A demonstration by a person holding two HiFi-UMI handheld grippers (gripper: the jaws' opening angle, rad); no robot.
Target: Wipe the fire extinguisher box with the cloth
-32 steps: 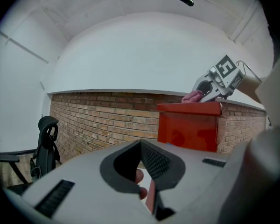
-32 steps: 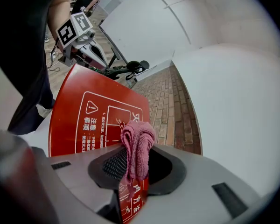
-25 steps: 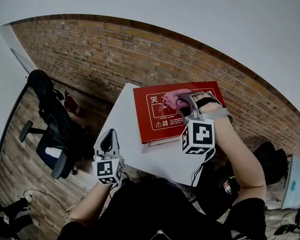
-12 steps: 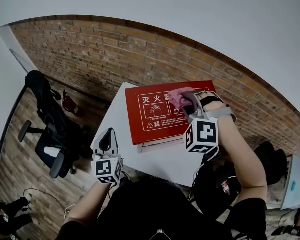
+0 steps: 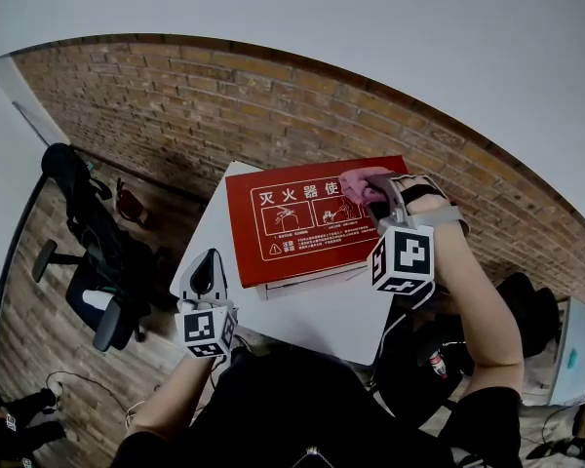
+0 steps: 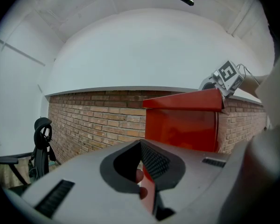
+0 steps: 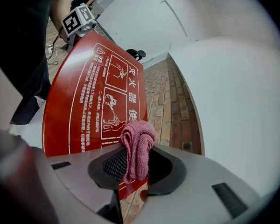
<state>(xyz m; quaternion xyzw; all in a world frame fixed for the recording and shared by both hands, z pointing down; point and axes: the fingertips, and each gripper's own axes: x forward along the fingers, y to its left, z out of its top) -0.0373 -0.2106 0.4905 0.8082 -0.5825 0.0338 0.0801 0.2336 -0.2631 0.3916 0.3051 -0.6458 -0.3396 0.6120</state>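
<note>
Right gripper clamps pink cloth against red box; left gripper closed, empty

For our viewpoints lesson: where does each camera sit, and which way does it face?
Head view: on the person's head, looking steeply down at the red box on the white table; forearms, left gripper and right gripper show.
Left gripper view: on the left gripper, facing the box's side and brick wall; its fingers show.
Right gripper view: on the right gripper, along the box's printed face; its fingers clamp the pink cloth.
Shared: all show the box.
</note>
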